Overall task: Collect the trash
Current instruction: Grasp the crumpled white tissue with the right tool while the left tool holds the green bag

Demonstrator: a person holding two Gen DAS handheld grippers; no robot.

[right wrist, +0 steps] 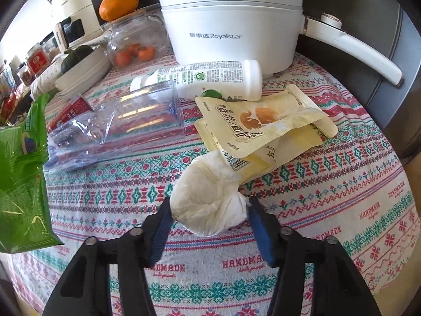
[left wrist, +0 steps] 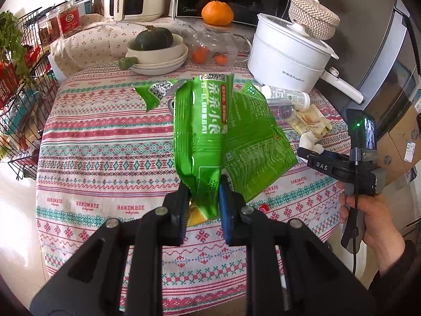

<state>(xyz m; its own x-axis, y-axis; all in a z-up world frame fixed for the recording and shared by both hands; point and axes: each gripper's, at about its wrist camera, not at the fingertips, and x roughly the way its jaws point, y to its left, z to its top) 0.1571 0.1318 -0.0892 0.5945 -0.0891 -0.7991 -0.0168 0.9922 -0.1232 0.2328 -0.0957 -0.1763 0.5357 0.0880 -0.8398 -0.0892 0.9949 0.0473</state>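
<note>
Left wrist view: left gripper [left wrist: 204, 197] pinches crinkly green snack bag [left wrist: 210, 131], lifted off the tablecloth [left wrist: 105, 158]. Right gripper [right wrist: 208, 210], pads touching crumpled white tissue wad [right wrist: 208, 197] w/ cream pouches [right wrist: 263, 121] just behind.

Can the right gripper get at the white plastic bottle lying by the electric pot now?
Probably not yet: the right gripper already has the crumpled white tissue between its pads, and the cream bread wrappers lie partly before the white plastic bottle.
</note>
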